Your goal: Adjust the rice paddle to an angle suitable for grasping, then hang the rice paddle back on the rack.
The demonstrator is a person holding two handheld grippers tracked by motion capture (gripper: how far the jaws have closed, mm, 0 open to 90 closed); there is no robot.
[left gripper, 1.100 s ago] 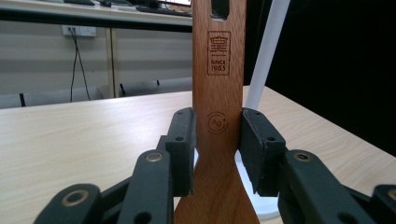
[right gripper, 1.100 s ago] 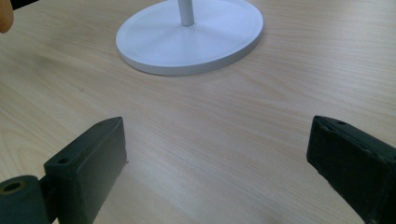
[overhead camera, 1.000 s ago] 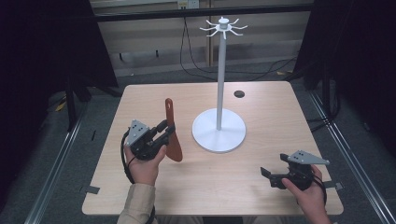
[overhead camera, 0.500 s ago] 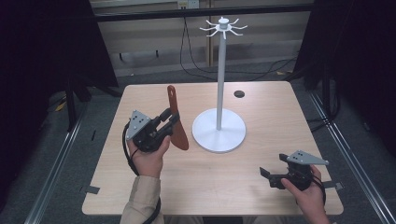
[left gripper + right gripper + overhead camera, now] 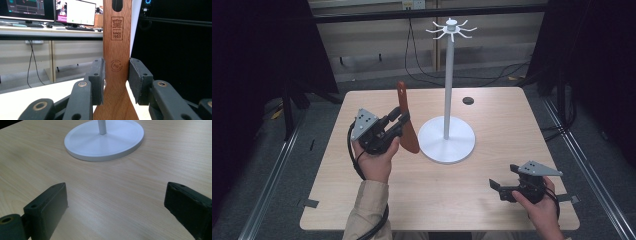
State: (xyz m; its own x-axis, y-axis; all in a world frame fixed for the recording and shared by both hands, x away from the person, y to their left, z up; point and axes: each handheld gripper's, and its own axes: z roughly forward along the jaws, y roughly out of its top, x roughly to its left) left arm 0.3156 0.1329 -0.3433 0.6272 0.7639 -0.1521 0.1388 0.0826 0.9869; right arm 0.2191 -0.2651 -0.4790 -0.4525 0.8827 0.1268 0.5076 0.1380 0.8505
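Observation:
A reddish-brown wooden spatula [image 5: 405,117] stands upright in the air left of the white stand, handle end up. My left gripper [image 5: 402,124] is shut on its neck; in the left gripper view both pads press the sides of the wooden spatula [image 5: 116,57], whose hanging hole is at the top. The white hanger stand [image 5: 447,100] has a round base [image 5: 447,142] and a ring of hooks [image 5: 452,29] at its top. My right gripper [image 5: 496,187] rests low near the table's front right, jaws wide open with only bare table [image 5: 120,195] between them.
The wooden table [image 5: 492,110] carries a small dark round disc [image 5: 468,100] at the back right of the stand. Cables run over the floor behind the table. In the left gripper view, monitors [image 5: 75,12] stand on a desk far off.
The left hand has lifted the spatula off the table and carried it a little toward the stand, keeping it upright. The right hand has stayed where it was.

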